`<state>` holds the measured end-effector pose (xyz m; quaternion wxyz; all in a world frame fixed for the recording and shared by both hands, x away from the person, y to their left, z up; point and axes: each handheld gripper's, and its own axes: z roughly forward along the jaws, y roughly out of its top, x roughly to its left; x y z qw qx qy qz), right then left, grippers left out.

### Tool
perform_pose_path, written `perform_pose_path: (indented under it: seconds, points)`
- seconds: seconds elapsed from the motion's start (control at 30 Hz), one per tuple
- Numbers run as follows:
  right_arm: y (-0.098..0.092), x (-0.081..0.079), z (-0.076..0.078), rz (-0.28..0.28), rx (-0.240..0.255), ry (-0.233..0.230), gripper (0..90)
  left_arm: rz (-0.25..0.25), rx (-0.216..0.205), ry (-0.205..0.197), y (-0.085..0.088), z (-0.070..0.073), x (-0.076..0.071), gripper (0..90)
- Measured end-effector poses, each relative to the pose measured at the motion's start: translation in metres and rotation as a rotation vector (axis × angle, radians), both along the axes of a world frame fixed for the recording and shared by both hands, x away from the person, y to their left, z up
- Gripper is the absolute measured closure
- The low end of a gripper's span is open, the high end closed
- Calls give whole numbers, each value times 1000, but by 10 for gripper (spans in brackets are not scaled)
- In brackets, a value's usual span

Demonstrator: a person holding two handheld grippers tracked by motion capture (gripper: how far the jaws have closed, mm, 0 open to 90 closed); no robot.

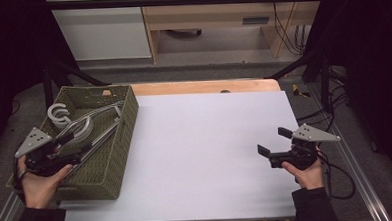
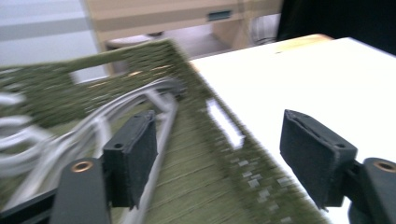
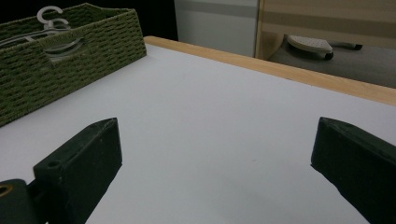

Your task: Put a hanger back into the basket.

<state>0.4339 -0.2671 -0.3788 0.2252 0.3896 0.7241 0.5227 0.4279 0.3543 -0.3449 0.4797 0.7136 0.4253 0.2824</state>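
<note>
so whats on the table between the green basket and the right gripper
Nothing: in the high view, bare white tabletop runs from the green basket to the right gripper, which hangs open.

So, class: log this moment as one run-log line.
left tongs: open, over hangers in basket | right tongs: open, empty, above table

A white table point(image 1: 210, 150) has a wooden far edge point(image 1: 203, 86). Beyond the table stand a white cabinet point(image 1: 100, 29) and a wooden desk point(image 1: 215, 14) (a pale caster foot point(image 3: 310, 45) beneath it). Black cables point(image 1: 288, 31) hang beyond the table's far right corner.
</note>
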Motion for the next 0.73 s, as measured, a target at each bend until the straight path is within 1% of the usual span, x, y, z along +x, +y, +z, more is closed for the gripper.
perform_pose_path:
  seconds: [0.03, 0.07, 0.1, 0.13, 0.2, 0.23, 0.27, 0.33, 0.37, 0.4, 0.5, 0.53, 0.6, 0.67, 0.73]
  points:
    - [0, 0, 0, -4, 5, -2, 19, -16, -2, -3, -7, 0, 0, 242]
    - [0, 0, 0, -4, 5, -5, 19, -50, 0, -17, -19, -1, -1, 214]
    - [0, 0, 0, -4, 5, -5, 19, -50, 0, -17, -19, -1, -1, 201]
    - [0, 0, 0, -4, 7, -4, 19, -70, -1, -20, -26, -2, -1, 201]
    - [-1, -1, 0, 2, 6, -7, 19, -109, 10, -39, -43, -5, -3, 151]
    - [-1, -1, 0, 2, 6, -7, 19, -109, 10, -39, -43, -5, -3, 136]
    - [-1, -1, -1, -2, 18, -10, 19, -118, 10, -40, -48, -6, -3, 129]
    - [-3, -2, -1, 6, 19, -14, 19, -140, -1, -46, -58, -9, -4, 124]
    - [-3, -2, -1, 6, 19, -14, 19, -140, -1, -46, -58, -9, -4, 120]
    - [-3, -2, -1, 4, 32, -18, 19, -152, 0, -39, -61, -11, -3, 119]
    - [-4, -2, -1, 7, 29, -22, 19, -167, 0, -41, -65, -15, -3, 121]
    - [-4, -3, -1, 7, 37, -24, 19, -174, 10, -38, -67, -18, -3, 121]
    - [-4, -3, -2, 7, 37, -26, 19, -173, 10, -34, -69, -20, -2, 123]
    - [-4, -3, -2, 10, 37, -27, 19, -174, 10, -17, -70, -22, -2, 125]
    - [-4, -3, -2, 10, 36, -26, 19, -176, 11, -15, -70, -23, -2, 130]
